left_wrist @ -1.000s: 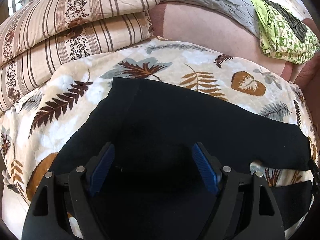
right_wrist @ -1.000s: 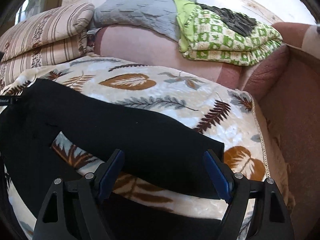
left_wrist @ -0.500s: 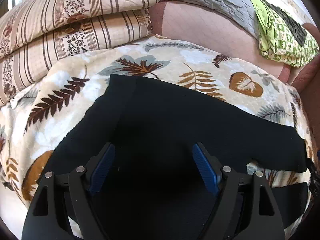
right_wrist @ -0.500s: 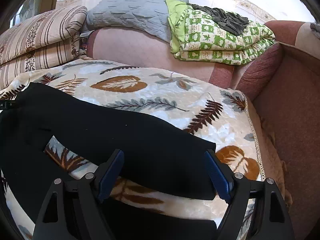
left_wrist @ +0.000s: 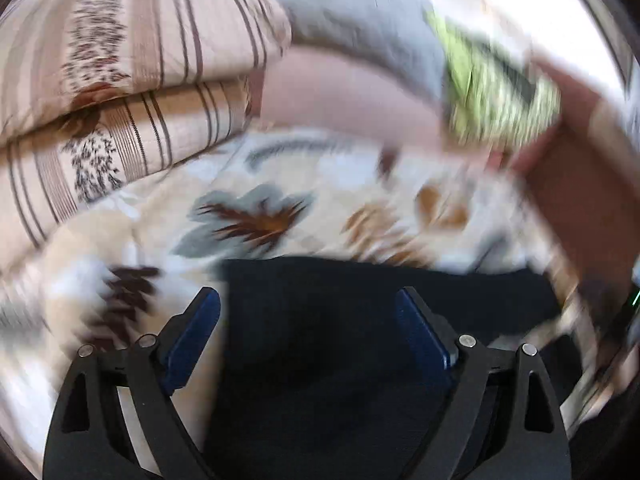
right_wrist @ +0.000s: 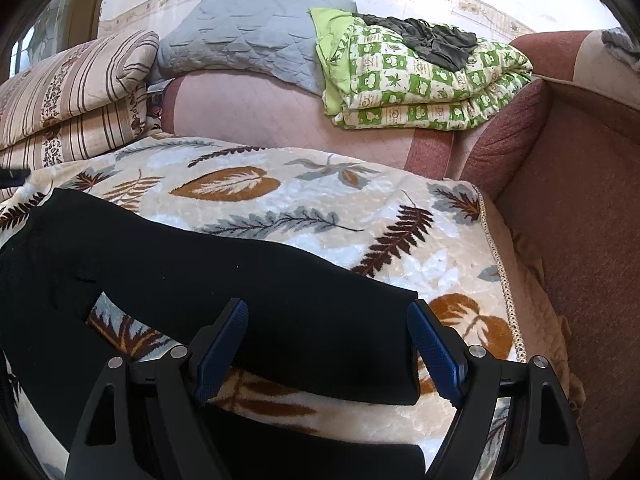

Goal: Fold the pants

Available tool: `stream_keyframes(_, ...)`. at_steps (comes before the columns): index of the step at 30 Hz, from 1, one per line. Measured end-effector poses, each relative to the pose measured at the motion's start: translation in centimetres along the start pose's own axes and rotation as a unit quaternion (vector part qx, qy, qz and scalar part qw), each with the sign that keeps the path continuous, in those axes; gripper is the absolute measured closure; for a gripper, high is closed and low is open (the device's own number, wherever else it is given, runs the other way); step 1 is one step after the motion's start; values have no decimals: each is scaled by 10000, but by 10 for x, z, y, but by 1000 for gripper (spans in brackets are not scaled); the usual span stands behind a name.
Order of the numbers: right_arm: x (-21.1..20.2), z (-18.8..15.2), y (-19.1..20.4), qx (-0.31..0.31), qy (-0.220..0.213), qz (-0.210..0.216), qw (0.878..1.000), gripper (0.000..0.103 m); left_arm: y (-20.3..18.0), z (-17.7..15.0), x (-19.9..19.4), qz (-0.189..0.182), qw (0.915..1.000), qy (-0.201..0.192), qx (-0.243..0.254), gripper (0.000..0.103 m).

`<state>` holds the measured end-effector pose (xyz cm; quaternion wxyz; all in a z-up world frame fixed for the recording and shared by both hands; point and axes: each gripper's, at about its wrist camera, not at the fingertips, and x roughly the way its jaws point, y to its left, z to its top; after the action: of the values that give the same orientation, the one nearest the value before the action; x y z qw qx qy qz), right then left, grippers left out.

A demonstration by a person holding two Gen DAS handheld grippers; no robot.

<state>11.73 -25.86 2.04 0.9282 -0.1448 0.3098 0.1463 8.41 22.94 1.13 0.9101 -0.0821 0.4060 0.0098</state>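
Note:
Black pants (right_wrist: pixel 200 264) lie spread flat on a leaf-patterned blanket (right_wrist: pixel 304 200), their two legs apart and running to the right. In the blurred left wrist view the pants' waist end (left_wrist: pixel 320 340) fills the lower middle. My left gripper (left_wrist: pixel 308 312) is open and empty, hovering over the waist end. My right gripper (right_wrist: pixel 326 320) is open and empty, above the far leg's cuff end (right_wrist: pixel 384 344). The near leg (right_wrist: pixel 320 460) shows at the bottom edge.
Striped folded bedding (right_wrist: pixel 68 100) is stacked at the back left. A grey quilt (right_wrist: pixel 248 36) and a green patterned quilt (right_wrist: pixel 420 80) rest on the sofa back. A reddish sofa armrest (right_wrist: pixel 580 200) rises at the right of the blanket.
The left gripper has swung quickly, blurring its view; the pants' waist edge now sits lower in its frame. The right gripper has drifted slightly. Both stay open.

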Motion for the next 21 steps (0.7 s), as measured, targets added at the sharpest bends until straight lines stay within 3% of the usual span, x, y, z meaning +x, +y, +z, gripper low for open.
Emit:
stream_keyframes(3,1,0,0,-5,14,-15,10000,20,18,1,20,88,9979,396,495,13)
stream_keyframes(5,3,0,0,-6,42,-33,10000,20,30,5,28,-149,9981,363,484,13)
stream_keyframes(16,11,0,0,5,116,-109,9999,20,42,17,78,-686,9915,565,948,13)
stream_keyframes(18,12,0,0,7,127,-122,9998,20,43,21,83,-908,9900,564,917,16)
stream_keyframes(21,14,0,-3,34,155,-145,9998,20,38,19,90,-1335,9841,657,967,30)
